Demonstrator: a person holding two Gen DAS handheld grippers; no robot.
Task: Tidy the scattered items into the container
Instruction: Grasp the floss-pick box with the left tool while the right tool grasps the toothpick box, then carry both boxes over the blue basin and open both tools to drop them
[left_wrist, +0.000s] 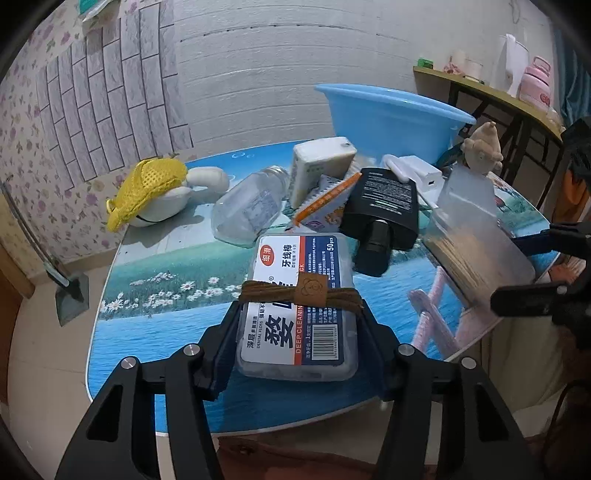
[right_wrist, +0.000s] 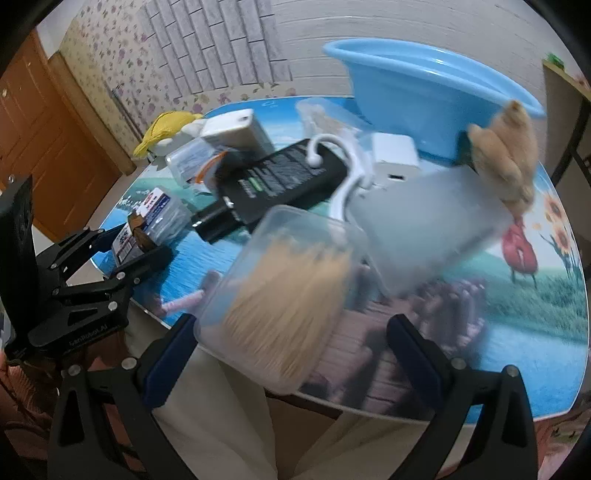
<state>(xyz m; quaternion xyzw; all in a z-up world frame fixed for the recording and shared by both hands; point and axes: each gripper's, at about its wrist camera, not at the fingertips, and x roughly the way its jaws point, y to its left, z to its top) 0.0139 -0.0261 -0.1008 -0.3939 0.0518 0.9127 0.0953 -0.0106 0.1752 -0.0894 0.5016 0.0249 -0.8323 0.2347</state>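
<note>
A clear dental floss box (left_wrist: 295, 306) with a brown cord band lies at the table's near edge. My left gripper (left_wrist: 301, 321) is shut on it, a pad pressing each long side; the right wrist view shows that gripper (right_wrist: 129, 245) and box (right_wrist: 155, 218) at the left. A clear box of toothpicks (right_wrist: 280, 295) lies blurred in front of my right gripper (right_wrist: 295, 332), whose jaws stand wide open around its near end without pressing it. From the left wrist view, the right gripper (left_wrist: 517, 266) sits at the right by the toothpick box (left_wrist: 476, 236). The blue basin (left_wrist: 391, 118) stands at the back.
Clutter fills the middle of the picture-printed table (left_wrist: 155, 266): a black bottle (left_wrist: 384, 210), a clear bottle (left_wrist: 251, 206), a white box (left_wrist: 321, 162), a white charger (left_wrist: 421, 173), a beige plush (left_wrist: 480, 147) and a yellow-netted toy (left_wrist: 147, 192). A shelf (left_wrist: 480, 85) stands at the right.
</note>
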